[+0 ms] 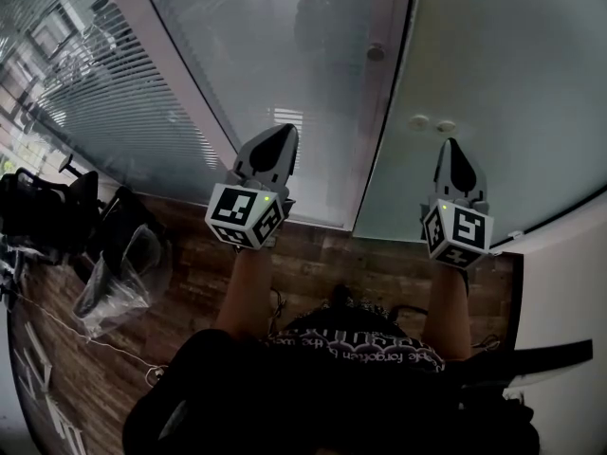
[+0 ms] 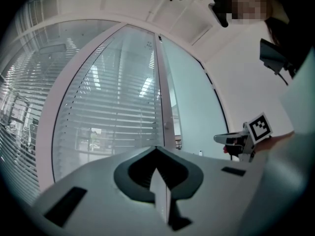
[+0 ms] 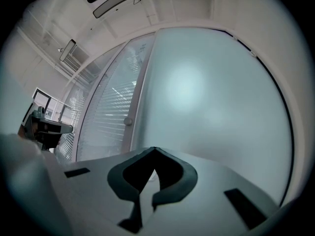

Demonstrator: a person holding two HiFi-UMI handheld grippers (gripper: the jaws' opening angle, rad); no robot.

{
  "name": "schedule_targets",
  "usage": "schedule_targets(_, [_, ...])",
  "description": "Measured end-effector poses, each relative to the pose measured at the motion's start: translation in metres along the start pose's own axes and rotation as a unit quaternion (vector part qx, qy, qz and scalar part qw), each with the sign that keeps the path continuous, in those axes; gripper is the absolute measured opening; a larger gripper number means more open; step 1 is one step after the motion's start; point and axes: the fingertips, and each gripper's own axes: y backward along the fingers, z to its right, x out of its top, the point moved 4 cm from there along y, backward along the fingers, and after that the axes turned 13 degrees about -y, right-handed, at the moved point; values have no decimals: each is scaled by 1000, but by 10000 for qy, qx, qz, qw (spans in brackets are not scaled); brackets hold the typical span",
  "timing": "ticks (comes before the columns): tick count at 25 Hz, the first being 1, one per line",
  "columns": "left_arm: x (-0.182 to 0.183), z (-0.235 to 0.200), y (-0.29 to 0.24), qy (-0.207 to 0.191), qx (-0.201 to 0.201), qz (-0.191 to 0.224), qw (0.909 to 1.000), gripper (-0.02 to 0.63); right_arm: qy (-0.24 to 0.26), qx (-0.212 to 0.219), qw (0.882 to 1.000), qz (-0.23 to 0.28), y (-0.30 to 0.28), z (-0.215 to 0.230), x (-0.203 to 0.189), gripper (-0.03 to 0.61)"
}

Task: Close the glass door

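Note:
The glass door [image 1: 285,45] has a pale upright frame [image 1: 379,112] with a round knob [image 1: 377,52]; a frosted panel [image 1: 503,74] stands to its right. In the left gripper view a narrow gap [image 2: 177,132] shows beside the frame [image 2: 166,107]. My left gripper [image 1: 285,133] points at the door glass just left of the frame, jaws shut and empty. My right gripper [image 1: 451,144] points at the frosted panel, also shut and empty. Whether either tip touches the glass I cannot tell. The knob [image 3: 128,121] appears left of the right gripper [image 3: 154,149].
Slatted blinds [image 1: 95,93] hang behind the glass at the left. Black office chairs [image 1: 47,207] and a bin with a clear plastic liner [image 1: 123,273] stand on the wood floor [image 1: 322,263] to my left. A white wall [image 1: 569,282] closes the right side.

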Motion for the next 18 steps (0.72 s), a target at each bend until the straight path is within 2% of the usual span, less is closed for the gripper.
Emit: schedule_targets(18, [0,-2,3,97,-61,45,9999,2,109,-61,9999,-88,4,-3,0,3])
